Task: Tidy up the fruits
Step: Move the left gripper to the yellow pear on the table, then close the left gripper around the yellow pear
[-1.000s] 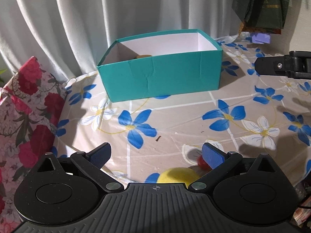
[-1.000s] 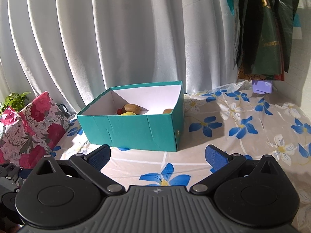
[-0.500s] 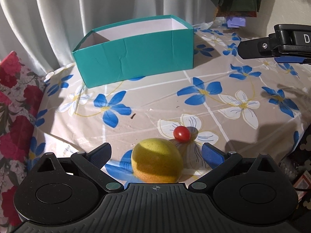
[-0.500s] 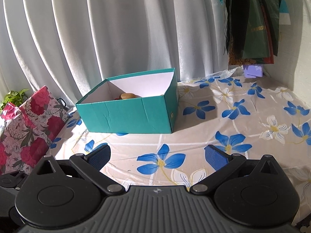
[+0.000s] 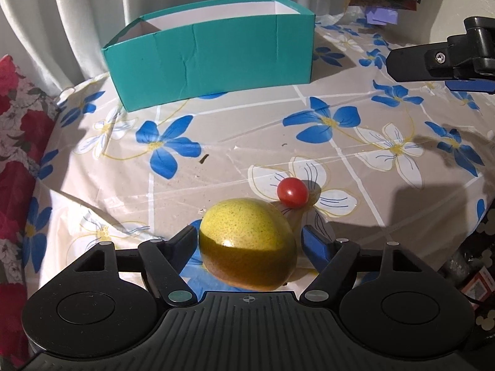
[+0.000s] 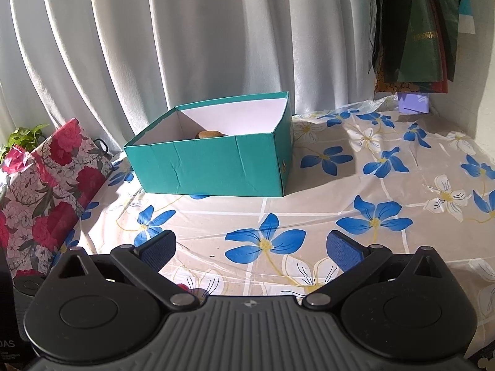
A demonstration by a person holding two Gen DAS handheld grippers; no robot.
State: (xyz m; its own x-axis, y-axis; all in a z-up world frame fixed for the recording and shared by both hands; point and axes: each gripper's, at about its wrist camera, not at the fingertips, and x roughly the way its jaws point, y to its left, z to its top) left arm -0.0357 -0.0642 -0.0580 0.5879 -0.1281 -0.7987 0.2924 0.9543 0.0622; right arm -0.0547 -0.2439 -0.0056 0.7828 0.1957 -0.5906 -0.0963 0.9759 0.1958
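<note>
- Fruits are partly sorted: judging by what lies where, at least one is already boxed and two remain out on the table.
- Table (image 5: 235,142), covered by a floral plastic cloth, carries everything; a white curtain (image 6: 185,46) hangs behind its far edge.
- Teal box (image 5: 213,61) stands open at the far side of the table, left of centre. In the right wrist view a brown fruit (image 6: 208,134) shows just above its near wall. The rest of the interior is hidden.
- Floral gift bag (image 6: 46,191) stands at the left edge of the table, beside the box.
- Left gripper (image 5: 247,241) is at the near edge, pointing down at the cloth. Its jaws are closing, with the yellow-green fruit between them. The left finger (image 5: 182,241) sits at the fruit's side; the right pad (image 5: 312,244) appears just clear of it, so the grip is not yet made.
- Right gripper (image 6: 250,247) hovers above the bare cloth to the right, fingers spread wide and nothing between them.
- Yellow-green fruit (image 5: 247,241), pear-like, rests on the cloth at the near edge, well apart from the box.
- Cherry tomato (image 5: 292,192) lies just beyond the yellow-green fruit, at its far right side, apparently touching it.
- Remaining work, as judged: complete the grip, carry the yellow-green fruit to the box, then collect the tomato.
</note>
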